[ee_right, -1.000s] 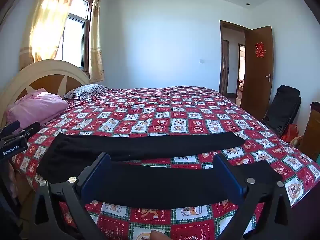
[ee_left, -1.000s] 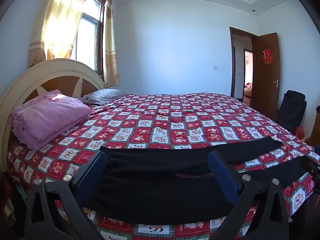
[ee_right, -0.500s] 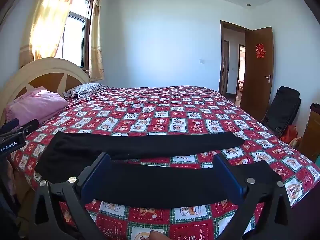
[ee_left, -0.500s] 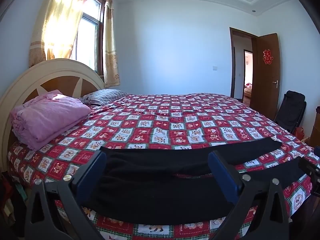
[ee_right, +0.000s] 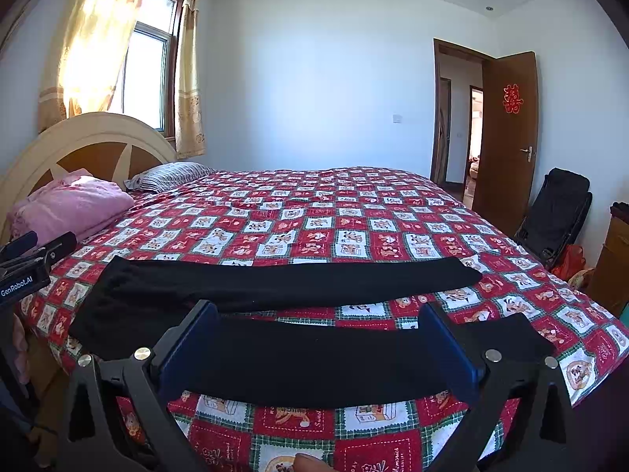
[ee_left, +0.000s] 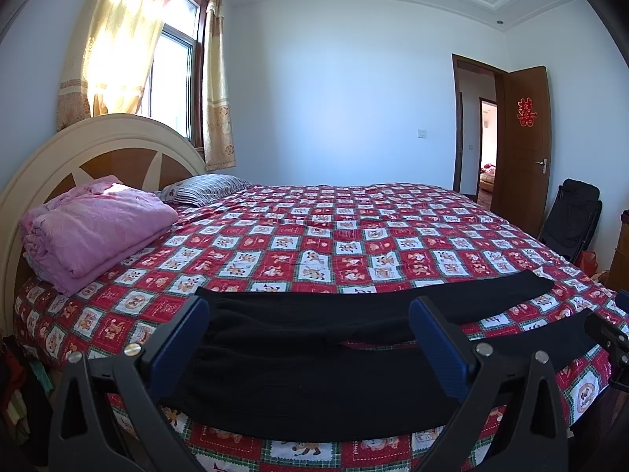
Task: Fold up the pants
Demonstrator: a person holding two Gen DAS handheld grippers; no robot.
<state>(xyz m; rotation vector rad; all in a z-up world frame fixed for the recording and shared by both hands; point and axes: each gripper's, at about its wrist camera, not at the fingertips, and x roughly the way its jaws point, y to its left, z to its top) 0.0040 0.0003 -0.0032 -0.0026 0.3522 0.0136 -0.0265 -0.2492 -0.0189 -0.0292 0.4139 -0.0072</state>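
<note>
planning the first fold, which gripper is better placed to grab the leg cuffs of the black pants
Right. The right gripper hovers open nearer the cuff ends of the black pants; the left gripper faces the waist end, with the cuffs far to its right.

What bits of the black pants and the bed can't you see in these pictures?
- Left wrist view: the left gripper covers part of the black pants.
- Right wrist view: the right gripper hides the near leg's ends.
- Both views: the bottom edge cuts off the bed.
</note>
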